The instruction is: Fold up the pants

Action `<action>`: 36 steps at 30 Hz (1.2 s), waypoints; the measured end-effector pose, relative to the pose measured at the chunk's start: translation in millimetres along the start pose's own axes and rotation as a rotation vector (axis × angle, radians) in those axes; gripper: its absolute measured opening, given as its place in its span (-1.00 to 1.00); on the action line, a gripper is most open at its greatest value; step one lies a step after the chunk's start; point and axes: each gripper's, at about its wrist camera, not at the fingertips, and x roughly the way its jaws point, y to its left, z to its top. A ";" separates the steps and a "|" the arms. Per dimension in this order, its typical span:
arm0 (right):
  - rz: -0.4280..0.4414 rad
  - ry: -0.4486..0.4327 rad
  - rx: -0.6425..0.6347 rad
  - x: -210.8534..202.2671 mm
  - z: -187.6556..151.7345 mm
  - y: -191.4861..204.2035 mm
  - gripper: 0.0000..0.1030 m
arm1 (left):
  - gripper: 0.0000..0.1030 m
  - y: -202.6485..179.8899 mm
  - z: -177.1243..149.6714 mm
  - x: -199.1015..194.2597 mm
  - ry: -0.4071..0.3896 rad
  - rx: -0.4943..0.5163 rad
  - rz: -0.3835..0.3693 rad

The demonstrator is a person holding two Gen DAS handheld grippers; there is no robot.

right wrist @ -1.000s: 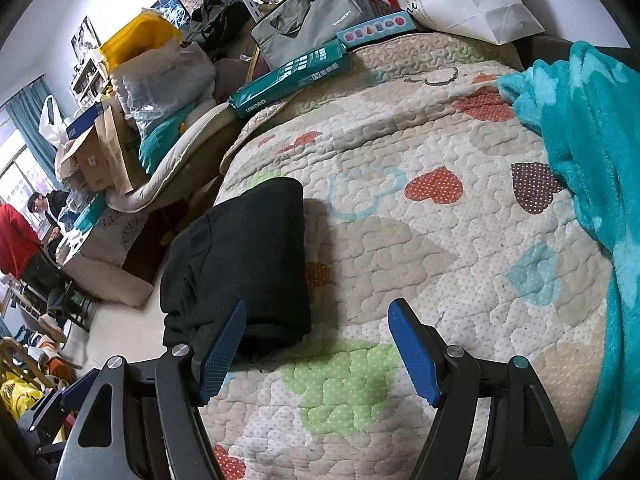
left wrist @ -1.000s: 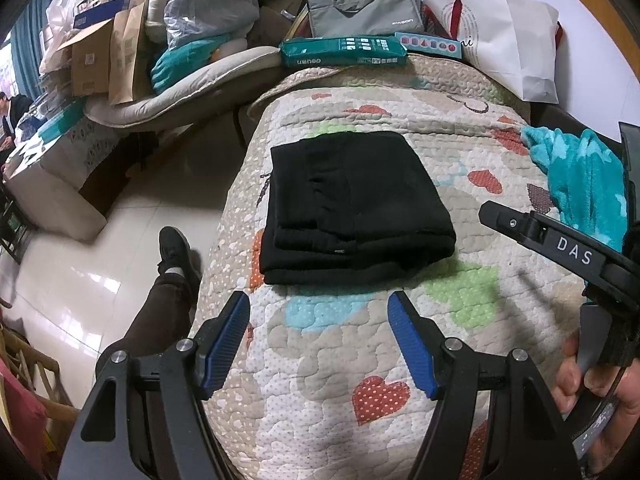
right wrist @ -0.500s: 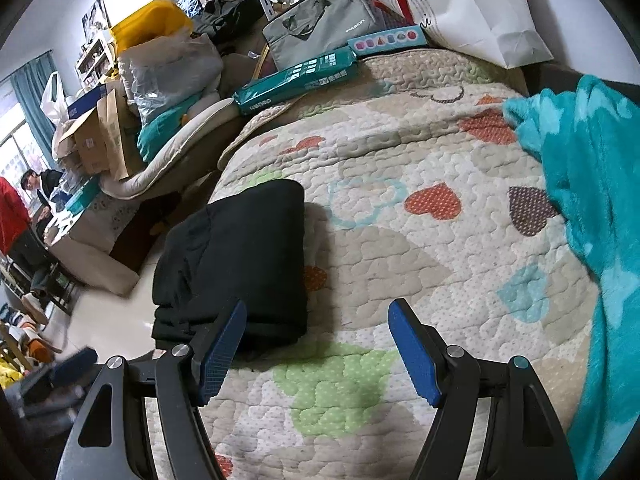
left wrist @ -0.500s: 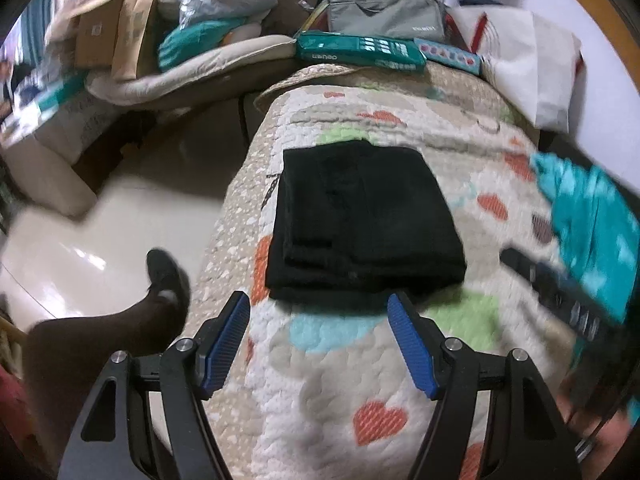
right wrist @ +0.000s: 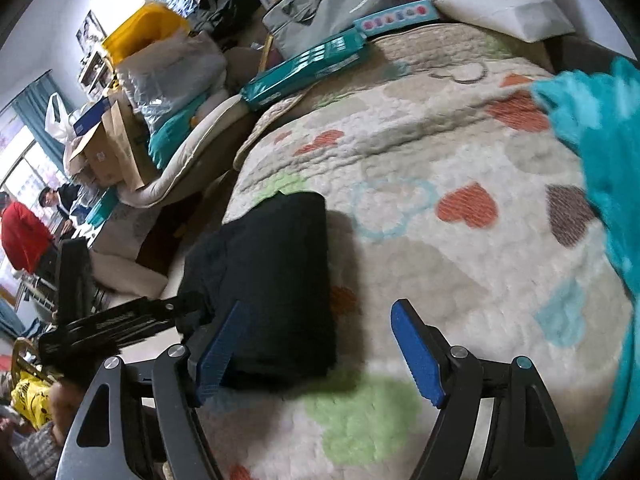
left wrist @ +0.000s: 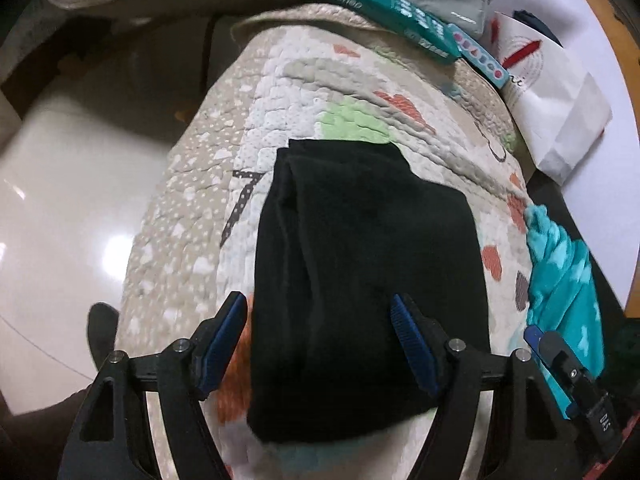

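The black pants (left wrist: 360,264) lie folded into a thick rectangle on the heart-patterned quilt (left wrist: 360,92), near the bed's left edge. My left gripper (left wrist: 320,340) is open and hangs over the near end of the pants, fingers either side of their left half. In the right wrist view the pants (right wrist: 276,280) lie at the left, and my right gripper (right wrist: 316,344) is open beside and over their near right corner. The left gripper (right wrist: 120,320) shows there as a black bar at the far left.
A teal fleece blanket (right wrist: 600,152) lies on the bed's right side. A teal box (left wrist: 388,16), a grey bag (right wrist: 320,12) and a white paper bag (left wrist: 552,92) crowd the far end. The tiled floor (left wrist: 72,208) drops off at the left, with a shoe (left wrist: 102,328).
My left gripper has moved forward and tilted down over the folded pants, which now fill its view. My right gripper has moved a little closer to the pants. The pants have not moved.
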 end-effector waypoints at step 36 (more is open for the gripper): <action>0.163 0.160 -0.028 108.3 99.4 36.0 -0.26 | -0.40 -34.6 74.3 15.8 -0.007 0.066 -0.203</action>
